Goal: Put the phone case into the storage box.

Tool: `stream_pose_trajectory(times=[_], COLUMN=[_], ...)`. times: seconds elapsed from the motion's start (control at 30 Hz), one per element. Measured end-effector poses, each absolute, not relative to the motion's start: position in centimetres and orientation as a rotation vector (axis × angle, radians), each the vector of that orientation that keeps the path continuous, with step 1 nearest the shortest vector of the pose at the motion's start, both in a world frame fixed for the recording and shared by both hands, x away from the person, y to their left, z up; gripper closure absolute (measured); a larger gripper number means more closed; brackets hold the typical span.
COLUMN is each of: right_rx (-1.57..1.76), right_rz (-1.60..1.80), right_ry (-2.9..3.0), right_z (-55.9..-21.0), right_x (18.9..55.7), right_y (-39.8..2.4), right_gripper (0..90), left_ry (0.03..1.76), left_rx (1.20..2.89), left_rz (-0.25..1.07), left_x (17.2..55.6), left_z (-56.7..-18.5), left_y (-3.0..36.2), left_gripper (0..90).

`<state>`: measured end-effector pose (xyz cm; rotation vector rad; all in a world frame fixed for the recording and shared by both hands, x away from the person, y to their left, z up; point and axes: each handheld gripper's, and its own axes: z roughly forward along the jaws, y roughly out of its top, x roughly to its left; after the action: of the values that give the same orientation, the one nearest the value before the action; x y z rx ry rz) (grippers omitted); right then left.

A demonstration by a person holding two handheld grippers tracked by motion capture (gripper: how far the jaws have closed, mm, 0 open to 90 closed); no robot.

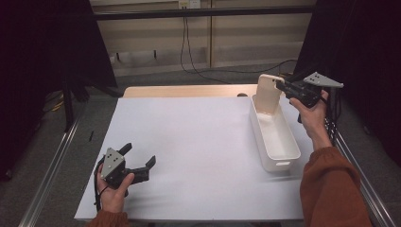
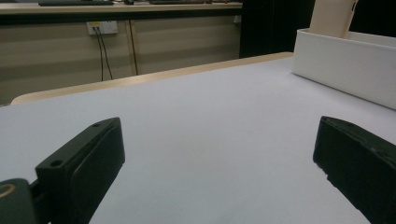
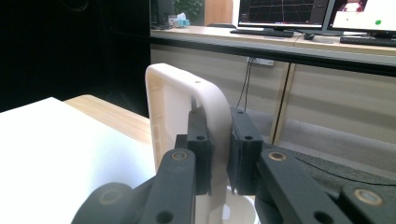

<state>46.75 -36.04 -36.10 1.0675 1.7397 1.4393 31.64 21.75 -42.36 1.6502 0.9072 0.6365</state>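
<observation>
A cream flat lid (image 1: 268, 92) stands upright over the far end of a long white bin (image 1: 283, 152) at the table's right. My right gripper (image 1: 283, 86) is shut on the lid's edge. In the right gripper view the two black jaws pinch the lid's (image 3: 187, 88) rounded rim from both sides. My left gripper (image 1: 139, 161) rests low on the white table sheet (image 1: 189, 142) at the front left, open with nothing between its fingers (image 2: 88, 158). From the left gripper view, the bin (image 2: 345, 70) and the lid (image 2: 331, 16) stand at the far right.
A bare wooden strip (image 1: 184, 91) runs along the table's far edge. Metal frame rails (image 1: 52, 165) flank both sides of the table. Cables (image 1: 189, 52) hang against the panel wall behind. Monitors (image 3: 285, 11) stand on a desk in the right gripper view.
</observation>
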Motion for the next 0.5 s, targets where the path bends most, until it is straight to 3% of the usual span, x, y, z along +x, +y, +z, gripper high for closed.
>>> stream_pose_trajectory(times=[0.5], right_rx=[1.086], right_rz=[1.416], right_ry=[1.738], right_z=[-37.6], right_x=[47.7], right_y=[-36.0], right_gripper=[80.9], left_ry=[0.896], left_rx=[1.659], left_rz=[0.64], left_x=[31.6], left_z=[-42.3], left_y=[21.8], left_gripper=[2.5])
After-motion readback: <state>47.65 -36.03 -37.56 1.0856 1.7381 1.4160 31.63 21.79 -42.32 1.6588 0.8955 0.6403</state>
